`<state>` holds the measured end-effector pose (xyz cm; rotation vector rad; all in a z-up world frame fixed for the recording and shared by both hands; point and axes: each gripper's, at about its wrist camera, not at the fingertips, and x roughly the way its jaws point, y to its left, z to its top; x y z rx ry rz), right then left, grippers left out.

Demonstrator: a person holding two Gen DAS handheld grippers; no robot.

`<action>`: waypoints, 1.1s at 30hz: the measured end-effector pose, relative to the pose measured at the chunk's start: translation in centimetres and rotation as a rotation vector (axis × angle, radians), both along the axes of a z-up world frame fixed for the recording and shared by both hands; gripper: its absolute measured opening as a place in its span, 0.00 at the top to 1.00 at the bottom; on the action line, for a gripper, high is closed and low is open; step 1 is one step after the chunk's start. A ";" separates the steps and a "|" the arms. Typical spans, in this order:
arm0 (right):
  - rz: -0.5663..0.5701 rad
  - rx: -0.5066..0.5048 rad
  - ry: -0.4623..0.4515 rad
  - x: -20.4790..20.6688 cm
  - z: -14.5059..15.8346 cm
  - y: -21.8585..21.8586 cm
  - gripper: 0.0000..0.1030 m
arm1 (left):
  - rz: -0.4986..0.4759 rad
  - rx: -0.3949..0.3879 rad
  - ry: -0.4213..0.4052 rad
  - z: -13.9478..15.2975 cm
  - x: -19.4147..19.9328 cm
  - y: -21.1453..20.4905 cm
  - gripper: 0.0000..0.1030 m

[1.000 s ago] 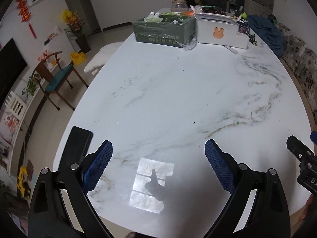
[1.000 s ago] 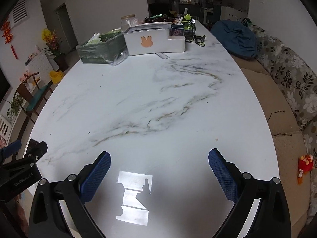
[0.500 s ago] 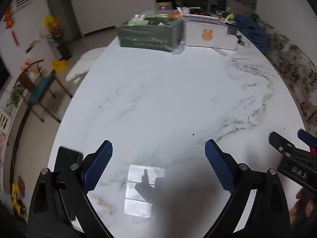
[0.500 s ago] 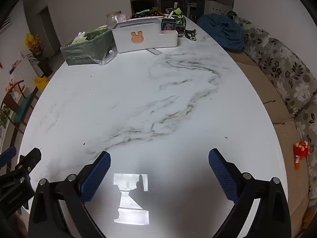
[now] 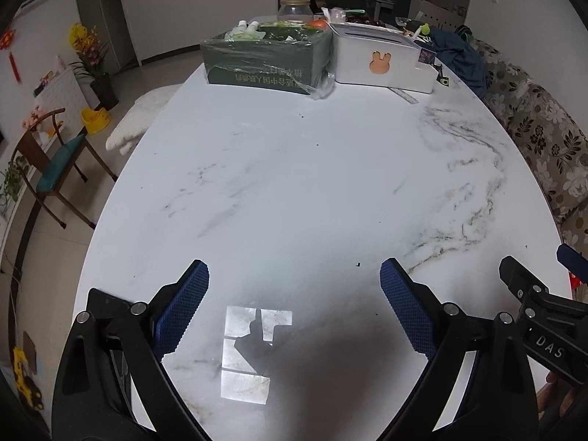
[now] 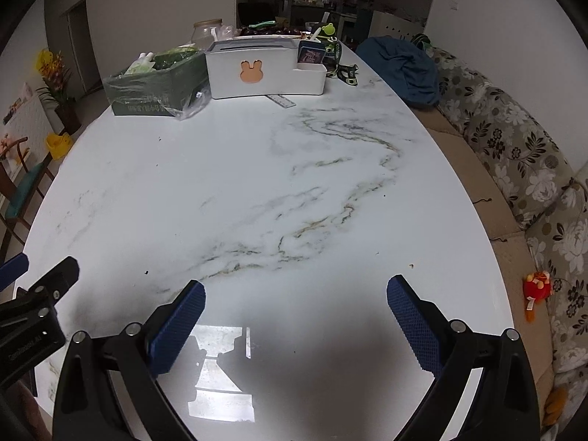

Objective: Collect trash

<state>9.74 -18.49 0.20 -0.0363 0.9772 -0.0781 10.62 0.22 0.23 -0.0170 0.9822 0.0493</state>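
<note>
My left gripper (image 5: 294, 279) is open and empty over the near end of a white marble table (image 5: 294, 183). My right gripper (image 6: 296, 297) is open and empty beside it on the right; its body shows in the left wrist view (image 5: 540, 301). A green box (image 5: 264, 58) wrapped in clear plastic, with several items inside, stands at the far end; it also shows in the right wrist view (image 6: 154, 88). Tiny dark crumbs (image 5: 358, 264) lie on the marble.
A white organiser with a rabbit mark (image 5: 382, 62) stands right of the green box, a ruler (image 6: 281, 100) in front of it. A glass jar (image 5: 294, 9) is behind. A floral sofa (image 6: 514, 154) runs along the right; a chair (image 5: 47, 169) stands left.
Both grippers have shifted to the left along the table and tilted up a little, so the far boxes appear nearer the centre. The dark phone by the left finger has passed out of sight.
</note>
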 end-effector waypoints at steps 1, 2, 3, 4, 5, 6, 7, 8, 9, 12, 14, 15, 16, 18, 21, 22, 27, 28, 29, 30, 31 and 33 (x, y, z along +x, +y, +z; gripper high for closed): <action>0.001 0.000 0.002 0.1 -0.1 0.0 0.05 | 0.000 0.003 0.000 -0.1 0.0 -0.1 0.11; 0.001 0.001 0.005 0.1 -0.2 0.0 0.05 | 0.002 0.005 0.002 -0.2 0.1 -0.2 0.11; 0.002 0.003 0.008 0.1 -0.3 0.0 0.05 | 0.003 0.006 0.003 -0.3 0.2 -0.2 0.11; 0.002 0.004 0.008 0.2 -0.3 -0.1 0.05 | 0.004 0.007 0.007 -0.5 0.3 -0.3 0.11; 0.001 0.003 0.009 0.2 -0.4 -0.1 0.05 | 0.004 0.005 0.011 -0.6 0.4 -0.3 0.11; 0.000 0.006 0.010 0.3 -0.5 -0.2 0.05 | 0.004 0.003 0.015 -0.8 0.5 -0.3 0.11; -0.002 0.008 0.011 0.3 -0.6 -0.2 0.05 | 0.004 0.002 0.016 -0.9 0.5 -0.2 0.11; -0.002 0.010 0.013 0.4 -0.7 -0.2 0.05 | 0.005 0.000 0.019 -1.0 0.6 -0.2 0.11; -0.002 0.012 0.013 0.5 -0.7 -0.2 0.05 | 0.009 -0.002 0.020 -1.1 0.6 -0.1 0.11; 0.003 0.008 0.014 0.8 -0.9 -0.1 0.05 | 0.023 -0.015 0.034 -1.5 1.0 0.2 0.11; 0.005 0.010 0.016 1.1 -1.0 -0.1 0.05 | 0.031 -0.013 0.044 -1.8 1.2 0.3 0.11; 0.006 0.013 0.016 1.2 -1.0 -0.1 0.05 | 0.033 -0.005 0.044 -1.9 1.3 0.3 0.11; 0.007 0.017 0.015 1.4 -1.0 -0.1 0.05 | 0.033 0.005 0.043 -1.9 1.3 0.2 0.11; 0.009 0.019 0.012 1.6 -1.1 0.0 0.05 | 0.026 0.016 0.036 -2.0 1.4 0.1 0.11; 0.015 0.023 0.015 2.0 -1.3 0.2 0.05 | 0.017 0.029 0.015 -1.8 1.3 -0.1 0.11; 0.017 0.025 0.014 2.0 -1.4 0.2 0.05 | 0.014 0.027 0.011 -1.8 1.3 -0.1 0.11; 0.021 0.035 0.022 2.4 -1.9 0.3 0.05 | 0.019 0.036 -0.005 -1.7 1.2 0.2 0.11; 0.021 0.038 0.024 2.4 -2.0 0.3 0.05 | 0.018 0.042 -0.004 -1.7 1.2 0.2 0.11; 0.020 0.040 0.026 2.4 -2.1 0.2 0.05 | 0.017 0.049 -0.001 -1.9 1.3 0.1 0.11; 0.020 0.042 0.029 2.5 -2.3 0.2 0.05 | 0.016 0.058 0.004 -2.0 1.4 0.0 0.11; 0.021 0.043 0.030 2.5 -2.3 0.2 0.05 | 0.015 0.064 0.009 -2.1 1.4 -0.1 0.11; 0.023 0.044 0.033 2.6 -2.4 0.2 0.05 | 0.016 0.070 0.014 -2.3 1.4 -0.2 0.11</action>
